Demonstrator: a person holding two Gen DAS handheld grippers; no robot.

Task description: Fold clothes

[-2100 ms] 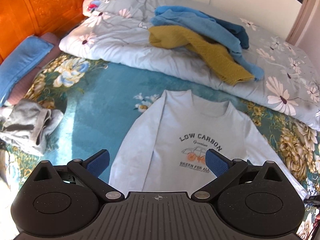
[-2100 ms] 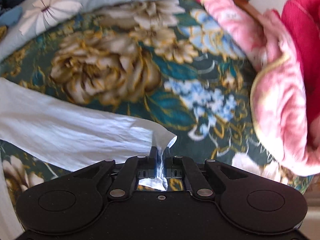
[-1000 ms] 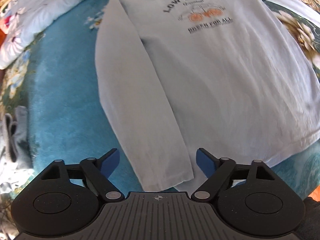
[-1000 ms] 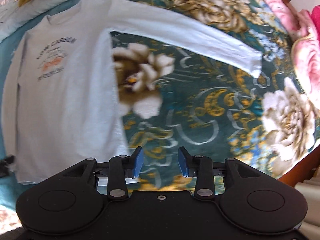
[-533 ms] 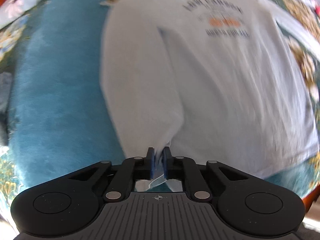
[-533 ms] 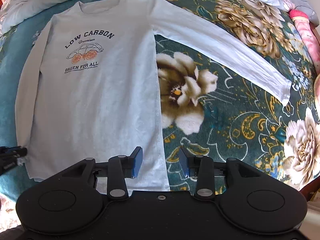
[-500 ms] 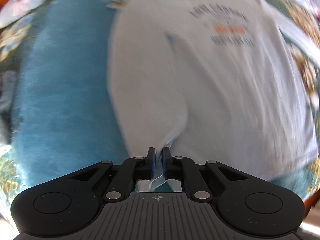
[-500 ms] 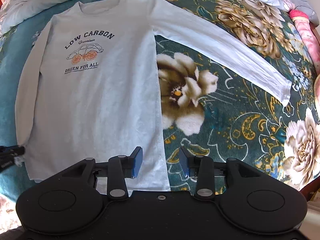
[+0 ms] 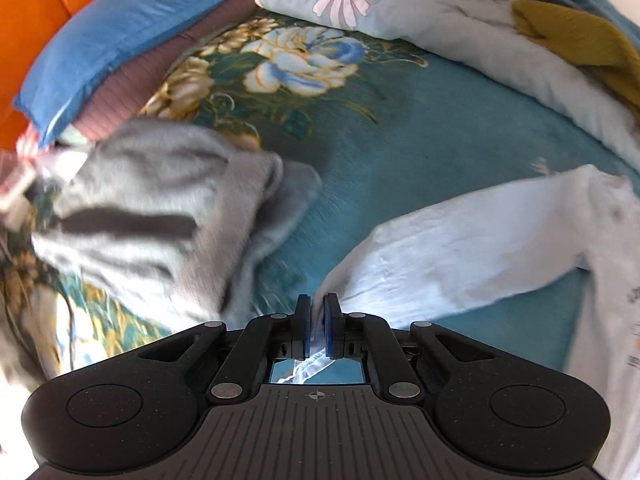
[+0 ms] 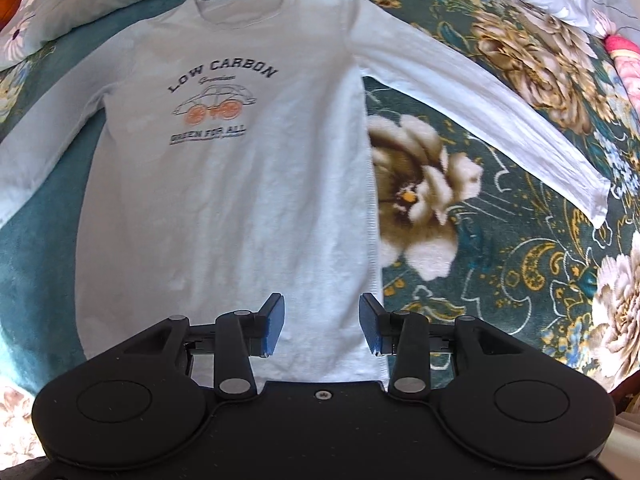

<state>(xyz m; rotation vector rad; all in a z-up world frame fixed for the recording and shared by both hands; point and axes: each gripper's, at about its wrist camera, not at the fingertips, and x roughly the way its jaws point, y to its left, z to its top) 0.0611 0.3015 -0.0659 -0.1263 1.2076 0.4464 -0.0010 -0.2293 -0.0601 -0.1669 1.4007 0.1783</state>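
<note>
Your left claw [image 9: 317, 312] is clamped on the cuff end of the pale blue long-sleeved shirt [image 10: 240, 184], and the sleeve [image 9: 472, 248] runs from the pads away toward the shirt body, pulled off to the side; holding it by the very end likely gives you the whole sleeve to steer at once. Your right claw [image 10: 322, 326] stands apart, empty, hovering over the lower hem near the shirt's right side seam, perhaps placed there to take the hem. The shirt lies face up and flat on the bed [image 10: 480, 264], print showing, its other sleeve [image 10: 480, 108] stretched out diagonally over the flowered cover. With both sleeves spread, this reads as laying out for a fold, though I can't settle from here which way the held sleeve is travelling. By count: one shirt spread out with two sleeves, one crumpled grey garment [image 9: 152, 216] just beside your left claw, one blue pillow [image 9: 116, 32] on a mauve one, and a mustard garment [image 9: 580, 44] with a blue one on the pale quilt [image 9: 432, 12].
</note>
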